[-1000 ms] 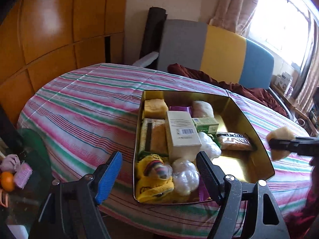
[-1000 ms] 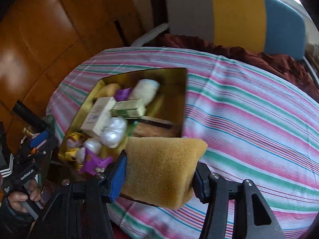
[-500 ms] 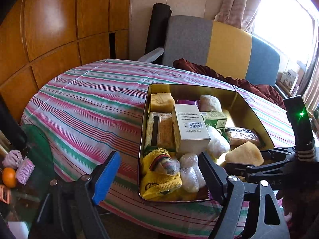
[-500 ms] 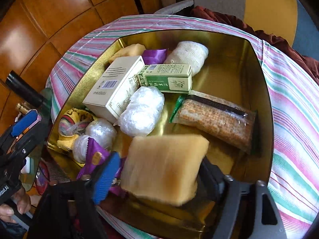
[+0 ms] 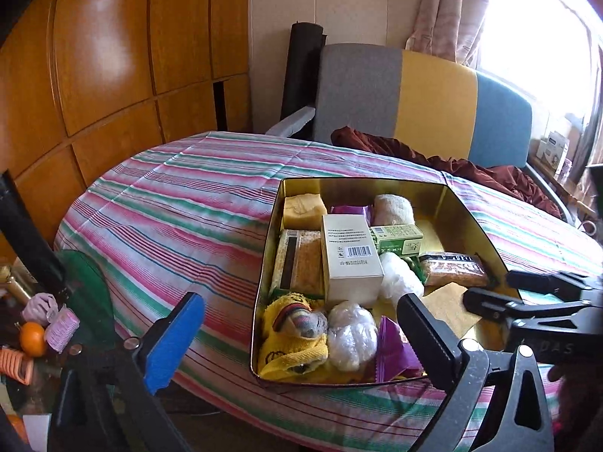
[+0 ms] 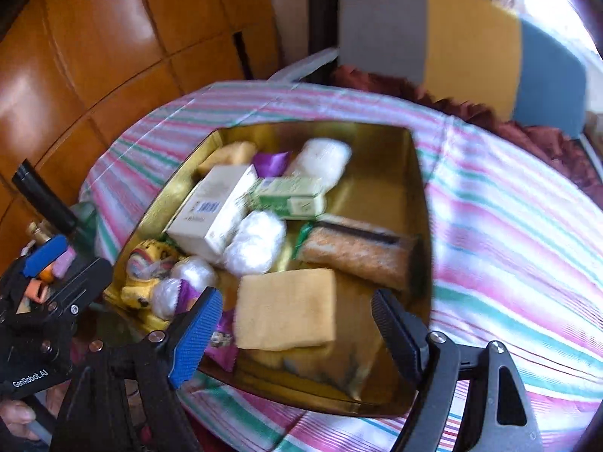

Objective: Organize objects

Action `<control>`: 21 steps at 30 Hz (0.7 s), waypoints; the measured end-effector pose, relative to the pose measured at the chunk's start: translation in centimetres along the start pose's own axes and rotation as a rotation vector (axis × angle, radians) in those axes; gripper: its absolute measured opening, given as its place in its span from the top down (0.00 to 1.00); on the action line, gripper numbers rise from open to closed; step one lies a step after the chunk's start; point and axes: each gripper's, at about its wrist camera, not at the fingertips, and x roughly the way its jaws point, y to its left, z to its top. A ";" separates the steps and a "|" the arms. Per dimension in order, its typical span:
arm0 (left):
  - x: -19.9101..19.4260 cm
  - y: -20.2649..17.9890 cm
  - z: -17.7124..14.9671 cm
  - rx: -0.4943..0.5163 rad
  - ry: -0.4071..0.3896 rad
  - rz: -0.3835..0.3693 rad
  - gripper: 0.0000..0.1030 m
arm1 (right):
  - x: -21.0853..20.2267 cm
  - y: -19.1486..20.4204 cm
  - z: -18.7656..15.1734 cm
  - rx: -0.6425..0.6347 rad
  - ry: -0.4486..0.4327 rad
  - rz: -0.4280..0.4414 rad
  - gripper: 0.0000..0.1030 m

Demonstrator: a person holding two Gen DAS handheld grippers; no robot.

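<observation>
A gold tin box [image 5: 475, 222] [image 6: 418, 188] sits on the striped tablecloth, filled with several items. A yellow sponge [image 6: 288, 309] lies on the tin's floor at its near right corner; it also shows in the left wrist view [image 5: 450, 307]. My right gripper [image 6: 297, 329] is open, its fingers either side of the sponge and apart from it; it also shows at the right of the left wrist view [image 5: 501, 293]. My left gripper [image 5: 297, 339] is open and empty in front of the tin's near edge.
In the tin are a white carton [image 5: 350, 260], a green carton [image 5: 397, 239], cracker packs [image 5: 450, 269], plastic-wrapped balls [image 5: 352, 335], a yellow sock [image 5: 292, 342] and purple wrappers. A striped sofa [image 5: 433, 101] stands behind the table. Clutter with an orange [image 5: 32, 339] lies at the left.
My right gripper carried the sponge from beside the tin down into it, then opened and let it go. The sponge now rests on the tin floor. My left gripper stayed open.
</observation>
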 end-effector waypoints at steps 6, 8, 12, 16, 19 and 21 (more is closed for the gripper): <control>-0.5 -0.7 -0.1 -0.003 0.005 0.012 0.00 | -2.6 -1.0 -0.4 0.052 -0.104 -0.125 0.20; -0.7 -0.9 -0.2 -0.001 0.002 0.019 0.00 | -3.1 -1.4 -0.4 0.064 -0.122 -0.153 0.20; -1.2 -1.2 -0.5 -0.011 -0.012 0.021 0.00 | -3.5 -1.8 -0.5 0.083 -0.130 -0.175 0.20; -1.6 -1.5 -0.6 -0.004 -0.023 0.026 0.00 | -3.5 -2.0 -0.6 0.098 -0.133 -0.186 0.19; -1.7 -1.5 -0.6 -0.002 -0.026 0.025 0.00 | -3.5 -1.7 -0.6 0.089 -0.139 -0.196 0.20; -1.7 -1.5 -0.6 -0.003 -0.025 0.025 0.00 | -3.5 -1.5 -0.6 0.083 -0.140 -0.196 0.20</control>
